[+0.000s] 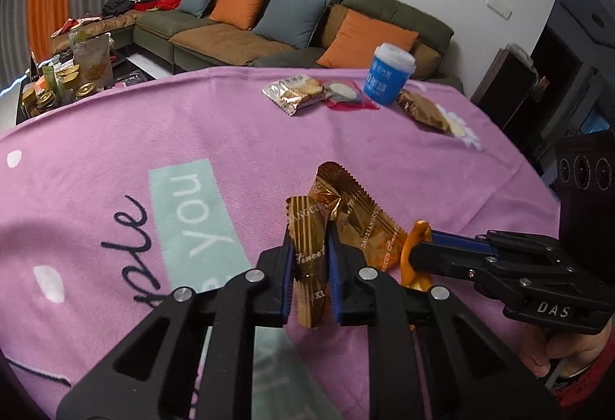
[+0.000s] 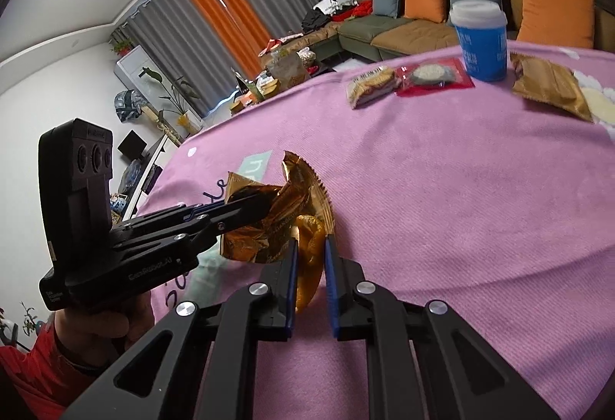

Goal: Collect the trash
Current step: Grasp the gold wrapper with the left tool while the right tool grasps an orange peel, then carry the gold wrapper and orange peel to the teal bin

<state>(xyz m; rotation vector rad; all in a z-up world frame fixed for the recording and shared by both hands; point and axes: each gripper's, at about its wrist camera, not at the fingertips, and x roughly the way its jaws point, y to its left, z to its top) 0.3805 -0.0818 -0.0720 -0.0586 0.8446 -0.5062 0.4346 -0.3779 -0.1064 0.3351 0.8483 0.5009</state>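
Observation:
A crumpled gold snack wrapper [image 1: 361,216] [image 2: 296,197] is lifted a little off the pink tablecloth [image 1: 200,135] [image 2: 442,197], with both grippers on it. In the left wrist view my left gripper [image 1: 310,239] is shut on a folded gold flap of the wrapper, upright between the blue pads. My right gripper [image 1: 421,241] reaches in from the right and pinches the wrapper's orange twisted end. In the right wrist view the right gripper [image 2: 311,243] is shut on that orange strip, and the left gripper [image 2: 265,205] clamps the wrapper from the left.
Farther back on the cloth stand a blue lidded cup [image 1: 390,76] [image 2: 480,43], a biscuit packet [image 1: 296,91] [image 2: 371,83], a red packet [image 1: 346,95] [image 2: 434,76] and a brown packet [image 1: 423,108] [image 2: 549,85]. A sofa [image 1: 230,43] lies beyond the table edge.

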